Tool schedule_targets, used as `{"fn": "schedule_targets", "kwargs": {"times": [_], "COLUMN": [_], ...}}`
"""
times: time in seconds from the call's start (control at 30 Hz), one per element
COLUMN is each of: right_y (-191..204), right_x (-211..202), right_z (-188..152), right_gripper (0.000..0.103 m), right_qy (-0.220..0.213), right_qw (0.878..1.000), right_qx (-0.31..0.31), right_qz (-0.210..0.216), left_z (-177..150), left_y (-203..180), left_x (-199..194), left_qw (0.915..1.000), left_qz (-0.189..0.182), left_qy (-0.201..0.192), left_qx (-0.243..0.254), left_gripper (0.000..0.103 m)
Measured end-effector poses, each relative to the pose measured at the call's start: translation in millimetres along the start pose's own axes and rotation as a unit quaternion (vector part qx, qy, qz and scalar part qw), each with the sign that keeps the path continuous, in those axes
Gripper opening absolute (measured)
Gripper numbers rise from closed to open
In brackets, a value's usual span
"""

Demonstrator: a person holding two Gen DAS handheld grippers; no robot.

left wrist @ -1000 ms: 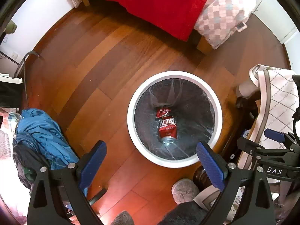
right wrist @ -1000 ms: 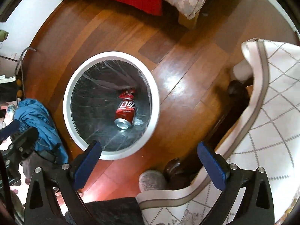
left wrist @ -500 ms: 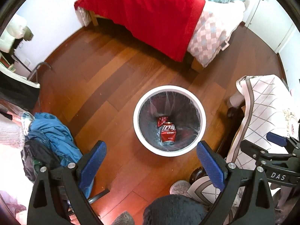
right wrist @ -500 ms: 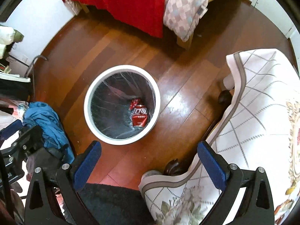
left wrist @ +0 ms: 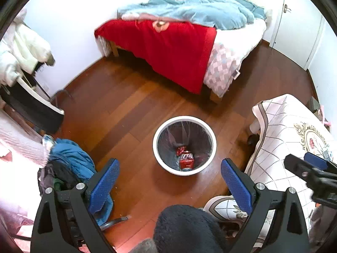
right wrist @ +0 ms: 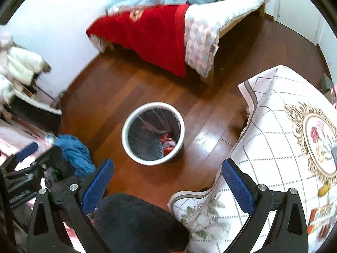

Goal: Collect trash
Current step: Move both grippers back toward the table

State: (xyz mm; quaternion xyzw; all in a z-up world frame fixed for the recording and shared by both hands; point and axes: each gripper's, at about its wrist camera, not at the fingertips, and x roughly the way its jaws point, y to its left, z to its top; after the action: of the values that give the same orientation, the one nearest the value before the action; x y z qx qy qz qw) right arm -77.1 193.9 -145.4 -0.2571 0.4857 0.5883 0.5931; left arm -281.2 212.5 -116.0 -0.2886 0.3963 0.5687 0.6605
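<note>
Both blue-padded fingers of the left gripper (left wrist: 169, 183) are seen spread wide apart at the bottom of the left wrist view, released, with nothing held between them. Beyond them, a white bin (left wrist: 184, 120) lined with a clear bag is set on the wooden floor (left wrist: 118, 113). At the bottom of the bin, a red can (left wrist: 186, 160) is seen lying on its side, with a crumpled red wrapper (left wrist: 180, 149) touching its far end. A bed (left wrist: 238, 40) is placed against the far wall, draped with a red blanket (left wrist: 168, 48) and topped with a light blue quilt (left wrist: 189, 8). A pile of blue clothes (left wrist: 71, 158) is heaped on the floor to the left, near the left finger. On the right, a bench covered with a white checked cloth (left wrist: 282, 130) is shown, and part of the right gripper (left wrist: 311, 168) is seen above it.

In the right wrist view, which is blurred, the right gripper (right wrist: 167, 179) is likewise held wide open and empty. The bin (right wrist: 128, 124) is seen between and beyond its fingers, with the red can (right wrist: 168, 145) and wrapper (right wrist: 164, 137) resting against the right side of its bottom. The cloth (right wrist: 273, 126) fills the right side, and the blue clothes (right wrist: 73, 154) are seen at the left, just beside part of the left gripper (right wrist: 27, 149).
</note>
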Motion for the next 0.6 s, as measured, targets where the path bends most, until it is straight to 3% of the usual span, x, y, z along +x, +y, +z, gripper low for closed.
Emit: {"fn": "schedule_targets", "kwargs": {"times": [0.1, 0.2, 0.33, 0.43, 0.53, 0.6], "right_y": [-16, -45, -114, -181, -265, -316], "right_x": [-34, -63, -92, -112, -134, -150], "right_z": [-13, -34, -81, -121, -170, -203], "right_gripper": [0.103, 0.103, 0.103, 0.103, 0.103, 0.103], "right_qy": [-0.025, -0.04, -0.038, -0.031, -0.026, -0.023], "right_qw": [0.998, 0.996, 0.991, 0.981, 0.955, 0.934], "right_qx": [0.031, 0.064, 0.127, 0.188, 0.273, 0.328], "right_qz": [0.043, 0.051, 0.014, -0.044, -0.112, -0.139], "left_z": [-10, -24, -53, -83, -114, -133], "left_y": [-25, -63, -146, -224, -298, -334], "left_x": [-15, -12, 7, 17, 19, 20], "left_qw": [0.9997, 0.999, 0.9924, 0.9792, 0.9594, 0.9477], "left_qz": [-0.002, -0.025, -0.066, -0.101, -0.141, -0.147], "left_qy": [-0.02, -0.011, 0.026, 0.054, 0.068, 0.083], "left_qx": [0.015, 0.036, 0.101, 0.168, 0.235, 0.271], "left_gripper": [0.098, 0.098, 0.098, 0.098, 0.098, 0.098]}}
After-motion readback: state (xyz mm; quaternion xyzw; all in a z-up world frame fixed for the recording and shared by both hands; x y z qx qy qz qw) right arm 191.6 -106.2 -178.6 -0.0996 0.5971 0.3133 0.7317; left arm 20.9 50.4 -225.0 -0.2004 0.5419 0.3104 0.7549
